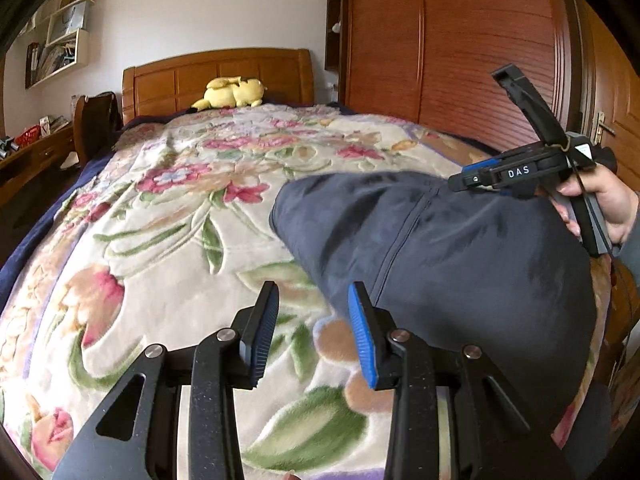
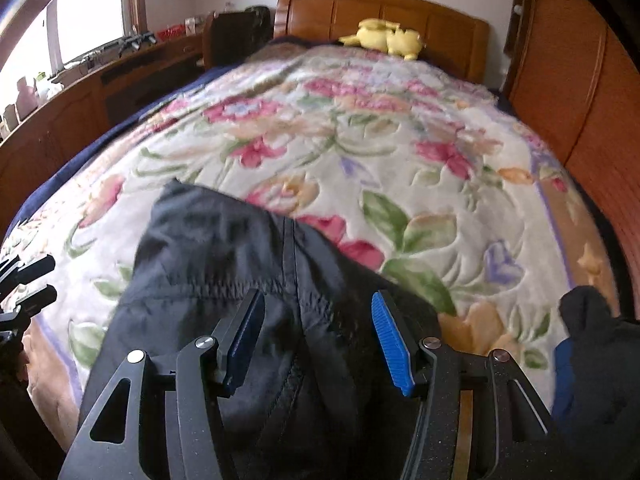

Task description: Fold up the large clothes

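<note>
Wooden wardrobes and a headboard frame a bed under a flowered blanket. Left hand-held gripper hovers with its jaws apart and nothing between them, just beside the edge of a dark jacket lying on the blanket. Right hand-held gripper hangs over the jacket, jaws also apart, gripping nothing. A yellow plush toy rests by the headboard.

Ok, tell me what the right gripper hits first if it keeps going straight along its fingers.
Most likely the dark jacket: the right gripper points down at it with open, empty jaws. How far above it cannot be judged.
</note>
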Demonstrator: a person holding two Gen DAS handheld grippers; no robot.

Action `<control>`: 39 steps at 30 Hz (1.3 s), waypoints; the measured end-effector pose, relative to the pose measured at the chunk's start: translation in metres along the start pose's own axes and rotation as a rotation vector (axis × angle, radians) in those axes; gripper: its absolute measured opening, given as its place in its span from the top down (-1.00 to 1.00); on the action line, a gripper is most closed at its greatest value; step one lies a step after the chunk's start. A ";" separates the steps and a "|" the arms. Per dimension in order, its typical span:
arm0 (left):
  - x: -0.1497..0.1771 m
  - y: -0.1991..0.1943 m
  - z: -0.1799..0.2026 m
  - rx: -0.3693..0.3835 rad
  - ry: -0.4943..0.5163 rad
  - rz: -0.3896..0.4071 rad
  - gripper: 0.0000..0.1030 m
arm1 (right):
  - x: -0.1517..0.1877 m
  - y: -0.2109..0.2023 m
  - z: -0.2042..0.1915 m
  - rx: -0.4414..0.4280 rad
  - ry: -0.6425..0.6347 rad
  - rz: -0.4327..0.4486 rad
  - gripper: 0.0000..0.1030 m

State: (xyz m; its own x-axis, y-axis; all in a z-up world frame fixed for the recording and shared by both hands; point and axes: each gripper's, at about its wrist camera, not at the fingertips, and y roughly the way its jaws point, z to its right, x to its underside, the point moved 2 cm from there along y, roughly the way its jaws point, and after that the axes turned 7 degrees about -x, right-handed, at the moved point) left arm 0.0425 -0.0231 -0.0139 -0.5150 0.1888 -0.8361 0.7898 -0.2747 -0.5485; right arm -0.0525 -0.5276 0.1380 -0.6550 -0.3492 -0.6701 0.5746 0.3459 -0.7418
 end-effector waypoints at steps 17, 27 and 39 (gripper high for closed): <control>0.009 0.006 -0.008 0.000 -0.003 -0.033 0.28 | -0.003 0.063 0.013 -0.133 0.053 -0.172 0.42; 0.010 0.005 -0.007 -0.002 -0.001 -0.031 0.28 | -0.008 -0.004 -0.009 -0.017 -0.068 0.002 0.83; 0.000 0.000 -0.001 0.030 -0.013 -0.008 0.28 | 0.041 -0.047 0.018 0.208 -0.007 0.045 0.88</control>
State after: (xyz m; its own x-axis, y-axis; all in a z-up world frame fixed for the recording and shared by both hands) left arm 0.0424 -0.0221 -0.0140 -0.5259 0.1793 -0.8314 0.7751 -0.3015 -0.5553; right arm -0.0975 -0.5741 0.1451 -0.6232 -0.3440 -0.7023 0.6926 0.1743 -0.6999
